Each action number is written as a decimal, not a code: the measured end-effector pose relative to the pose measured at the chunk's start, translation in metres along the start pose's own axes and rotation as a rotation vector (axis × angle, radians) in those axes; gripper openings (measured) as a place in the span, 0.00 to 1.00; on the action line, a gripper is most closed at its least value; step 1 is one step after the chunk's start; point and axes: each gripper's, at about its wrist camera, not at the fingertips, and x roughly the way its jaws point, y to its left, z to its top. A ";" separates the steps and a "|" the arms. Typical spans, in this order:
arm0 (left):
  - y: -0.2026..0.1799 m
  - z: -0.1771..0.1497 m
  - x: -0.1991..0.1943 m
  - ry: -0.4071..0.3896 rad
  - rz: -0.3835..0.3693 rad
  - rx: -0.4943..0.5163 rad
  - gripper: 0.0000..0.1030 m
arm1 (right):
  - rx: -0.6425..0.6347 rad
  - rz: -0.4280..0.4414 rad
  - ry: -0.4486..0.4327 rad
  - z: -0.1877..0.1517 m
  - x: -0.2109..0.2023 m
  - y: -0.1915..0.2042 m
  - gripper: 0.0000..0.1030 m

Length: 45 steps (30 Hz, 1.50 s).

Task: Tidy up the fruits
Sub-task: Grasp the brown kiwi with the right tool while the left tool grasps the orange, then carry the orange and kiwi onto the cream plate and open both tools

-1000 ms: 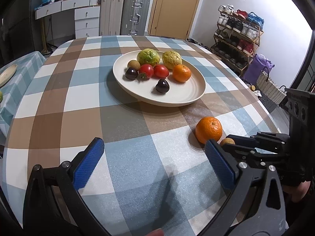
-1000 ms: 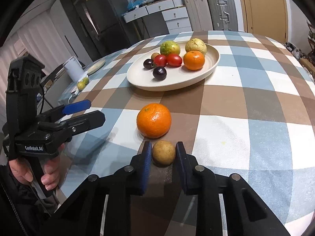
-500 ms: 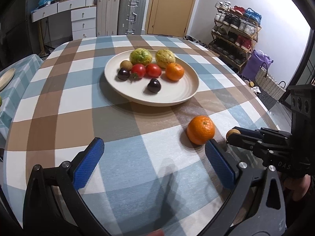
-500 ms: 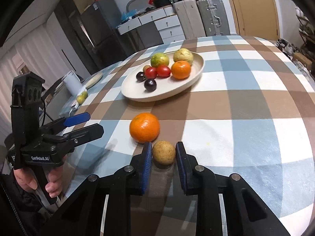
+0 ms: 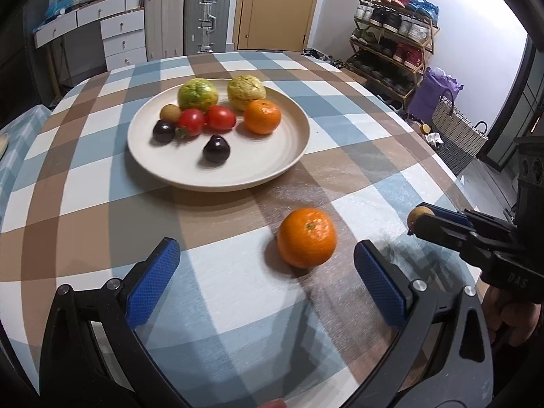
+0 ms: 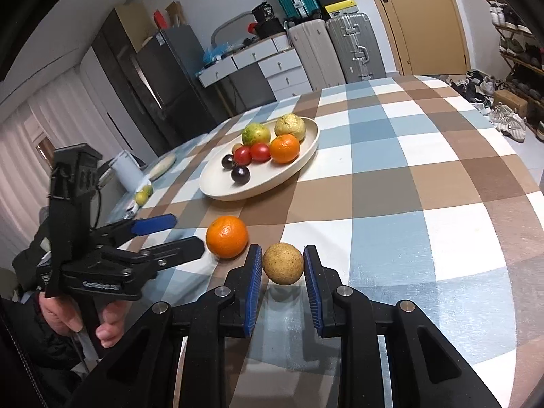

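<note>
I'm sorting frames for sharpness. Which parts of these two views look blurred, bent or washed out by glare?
Left wrist view: the plate and its fruit are smeared, the loose orange softer at its edges, the door frame bowed by the lens. Right wrist view: crisper, the brown fruit sharp in the right claw, with a pale sheen on the tablecloth beside it and black corners.

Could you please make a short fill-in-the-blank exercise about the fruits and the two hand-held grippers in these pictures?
1. The right hand-held gripper is shut on a small ____ fruit.
2. The left hand-held gripper is ____ and holds nothing.
3. The loose orange lies on the checked ____, outside the plate.
4. The plate holds ____ red tomatoes.

Missing words: brown; open; tablecloth; two
</note>
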 end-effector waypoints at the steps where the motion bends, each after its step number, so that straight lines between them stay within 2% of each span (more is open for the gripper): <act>1: -0.002 0.001 0.001 0.002 -0.011 0.004 0.99 | -0.007 -0.002 -0.005 0.000 -0.002 0.000 0.25; 7: -0.007 0.005 0.009 0.004 -0.025 0.014 0.98 | -0.006 0.025 -0.030 -0.002 -0.011 -0.006 0.25; 10: -0.005 0.008 0.012 0.002 -0.034 0.005 0.93 | 0.001 0.034 -0.044 -0.002 -0.014 -0.010 0.25; 12: -0.005 0.009 0.014 0.006 -0.048 0.006 0.86 | 0.007 0.039 -0.048 -0.002 -0.014 -0.011 0.25; 14: -0.007 0.009 0.017 0.020 -0.069 0.013 0.73 | 0.010 0.046 -0.047 -0.002 -0.014 -0.012 0.25; 15: -0.007 0.009 0.019 0.025 -0.077 0.013 0.70 | 0.010 0.048 -0.048 -0.002 -0.015 -0.012 0.25; 19: -0.009 0.006 0.022 0.039 -0.122 0.013 0.38 | 0.008 0.056 -0.047 -0.003 -0.015 -0.012 0.25; 23: -0.010 0.005 0.022 0.041 -0.159 0.022 0.37 | 0.014 0.057 -0.040 -0.003 -0.014 -0.013 0.25; 32: -0.003 0.008 0.007 -0.003 -0.176 -0.001 0.37 | 0.011 0.042 -0.020 0.000 -0.008 -0.009 0.25; 39: 0.019 0.018 -0.013 -0.048 -0.169 -0.027 0.37 | -0.034 0.048 -0.002 0.012 0.004 0.006 0.25; 45: 0.046 0.033 -0.025 -0.088 -0.137 -0.051 0.37 | -0.073 0.089 0.010 0.034 0.023 0.023 0.25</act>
